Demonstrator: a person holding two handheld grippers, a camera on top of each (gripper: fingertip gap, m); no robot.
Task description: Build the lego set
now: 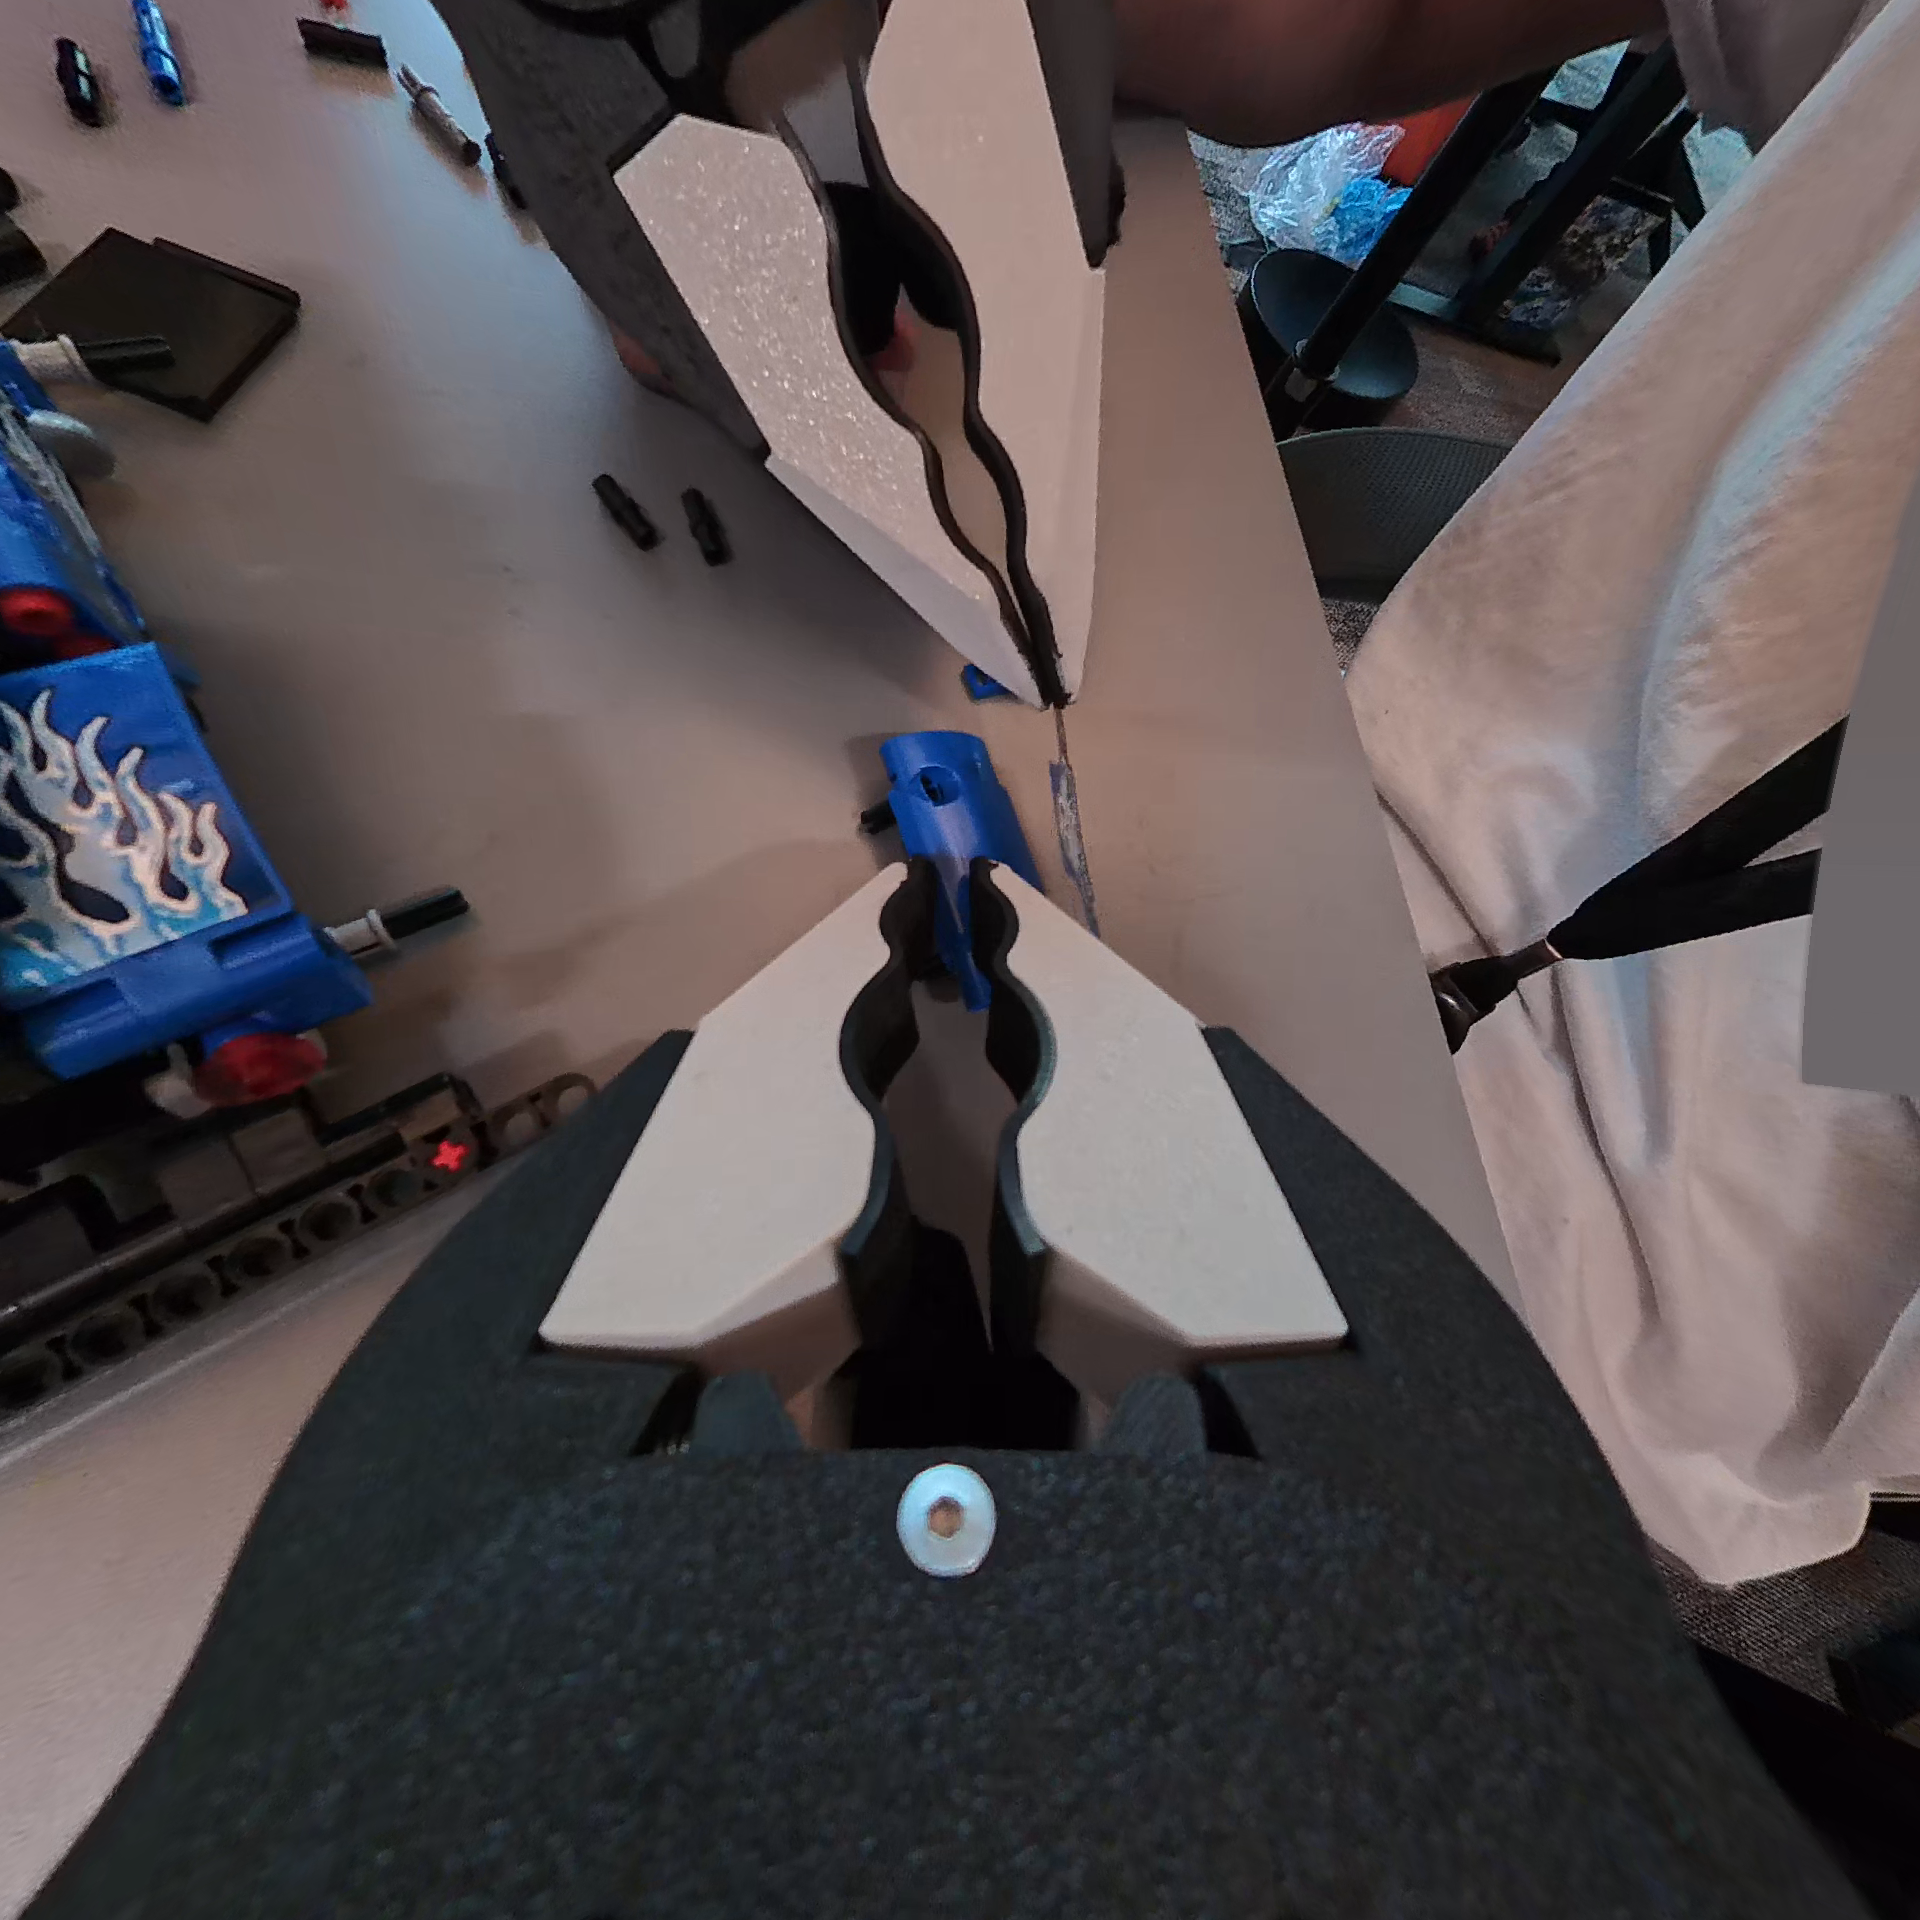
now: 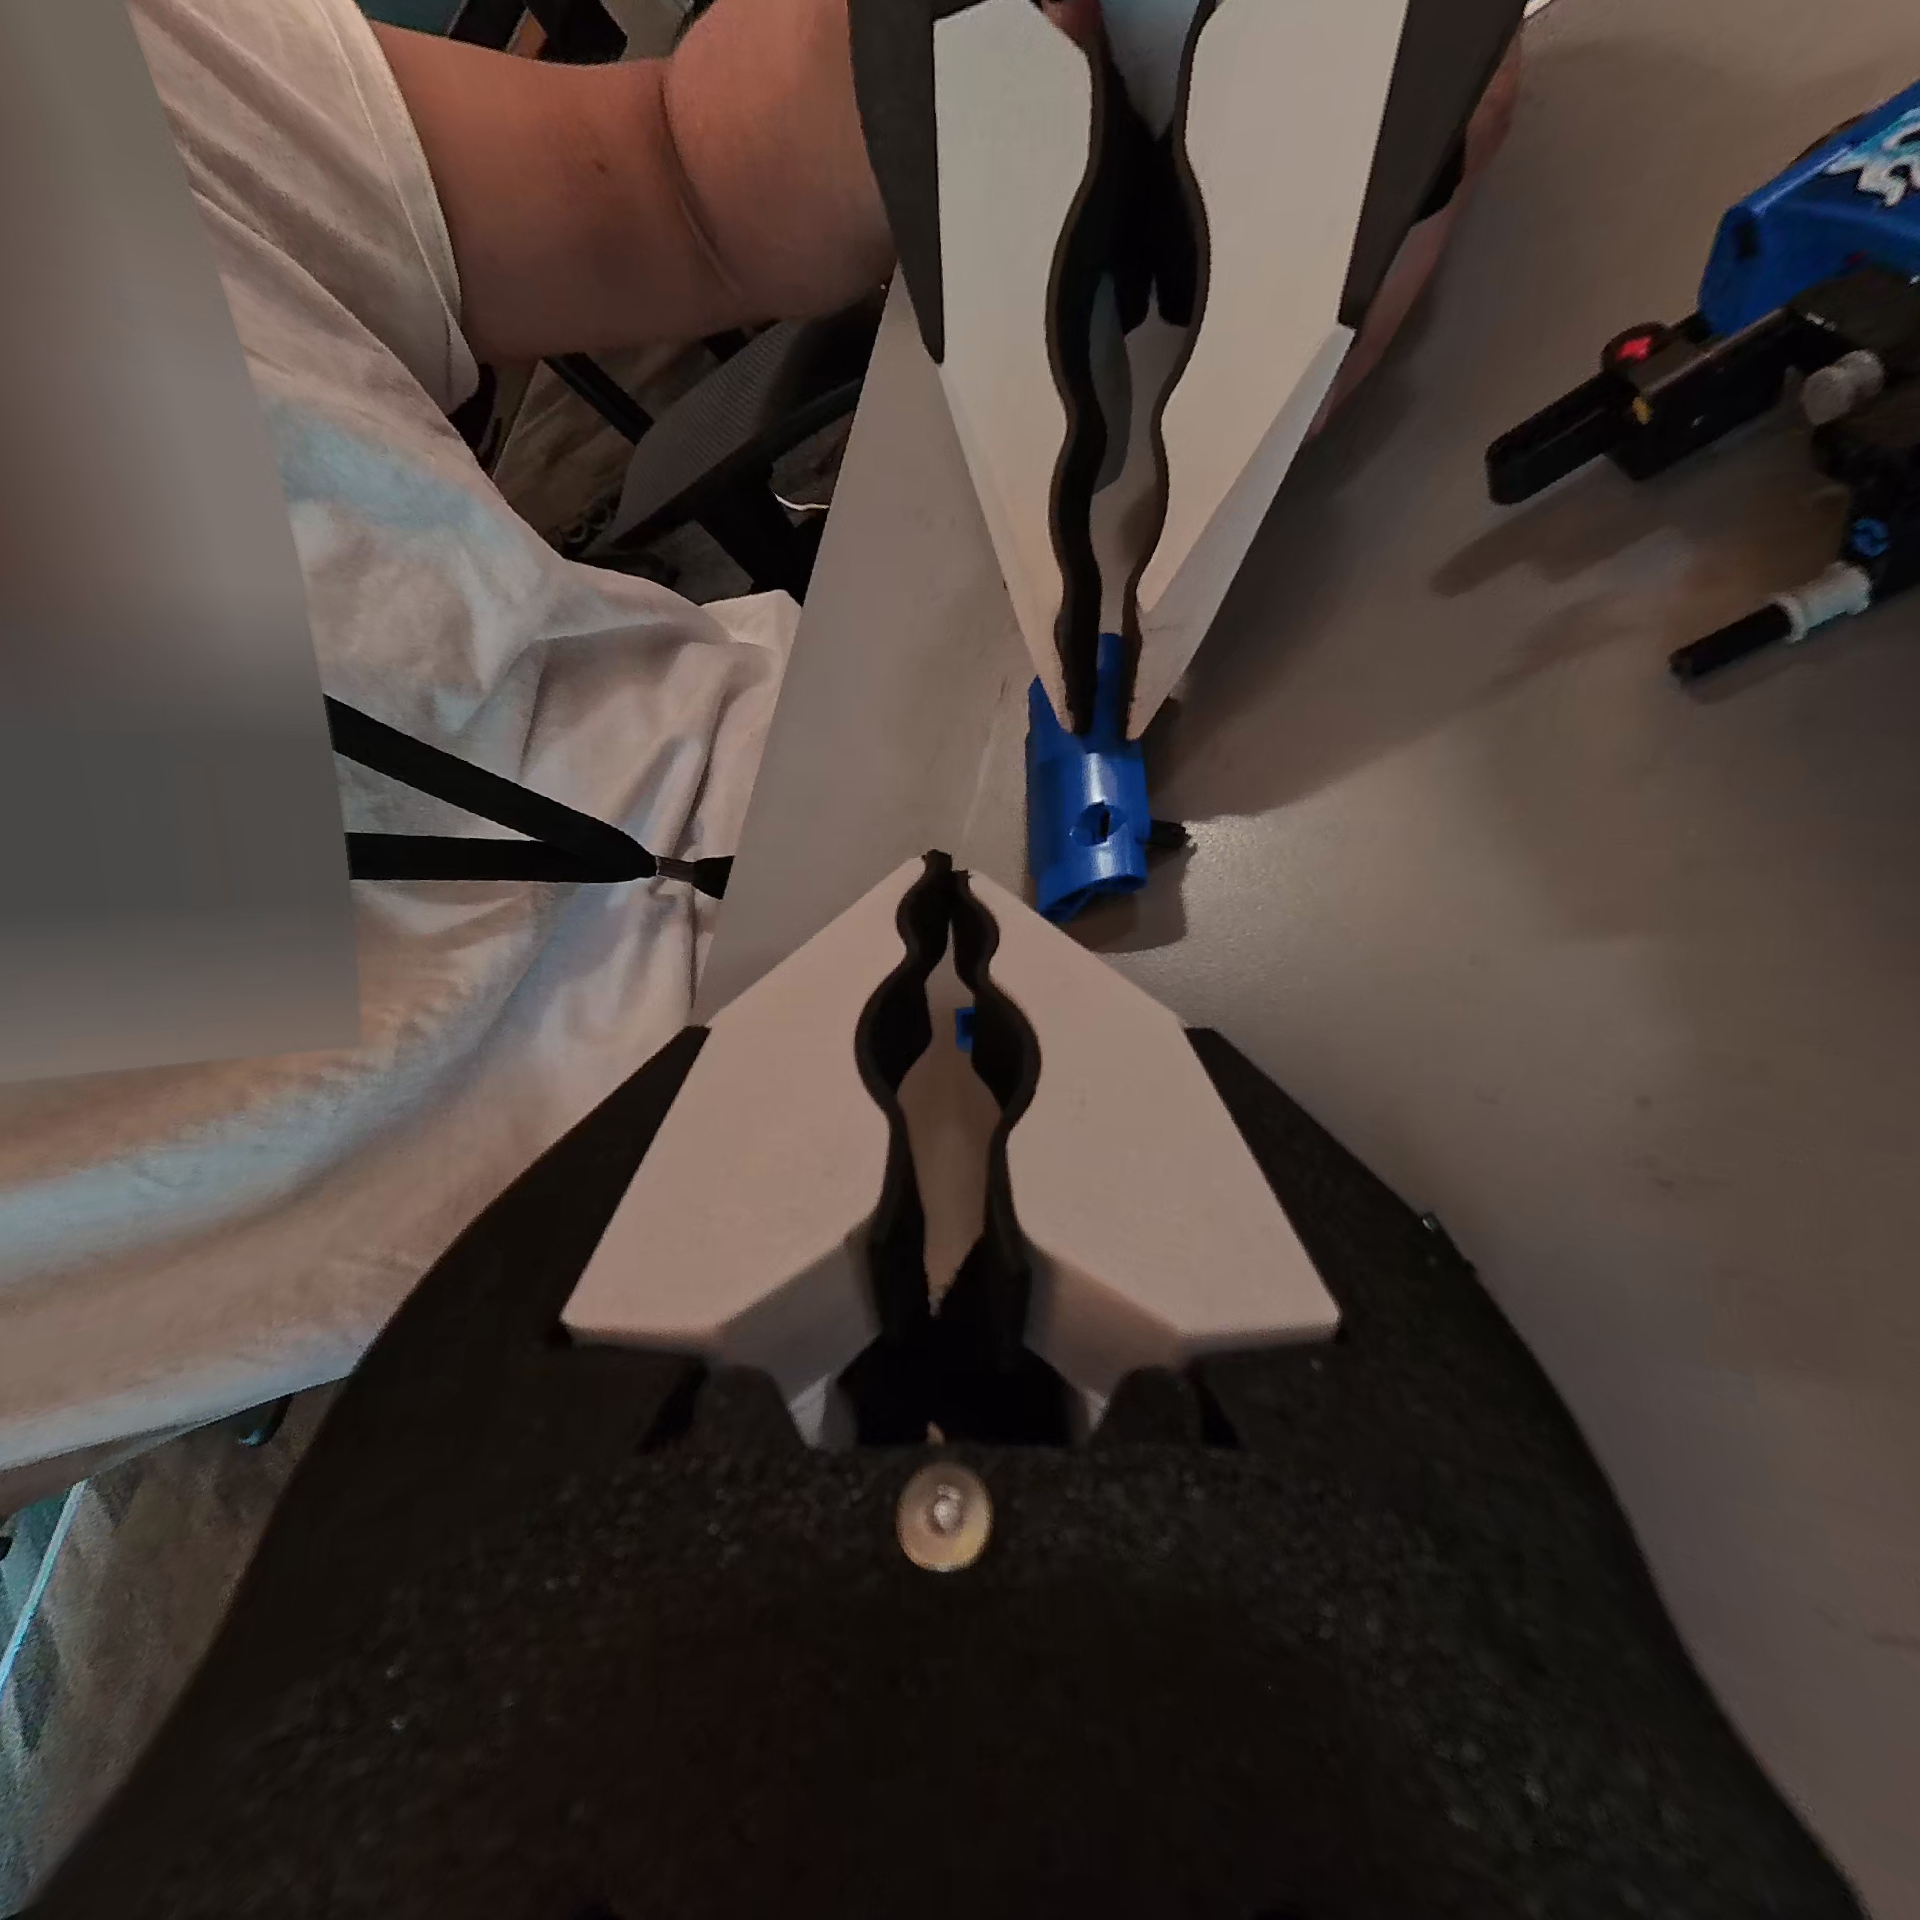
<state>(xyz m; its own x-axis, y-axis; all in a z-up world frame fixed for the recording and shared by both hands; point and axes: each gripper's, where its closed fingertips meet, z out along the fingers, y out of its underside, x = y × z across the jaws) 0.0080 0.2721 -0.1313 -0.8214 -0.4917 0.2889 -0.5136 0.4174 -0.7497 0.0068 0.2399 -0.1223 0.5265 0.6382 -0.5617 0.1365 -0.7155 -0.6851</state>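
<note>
Blue lego piece, curved, holed.

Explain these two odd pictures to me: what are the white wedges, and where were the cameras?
There is no robot here. A person holds a hand tool in each hand, and each tool ends in a two-finger gripper; the white wedges are its fingers. A camera on each tool looks forward along them, so each picture shows its own gripper at the bottom and the other one coming in from the top.

The left gripper is shut on a blue piece. The right gripper is shut on a thin printed strip, perhaps a sticker, beside that piece.

On the table lie a half-built blue model with flame markings and loose black pins.
</note>
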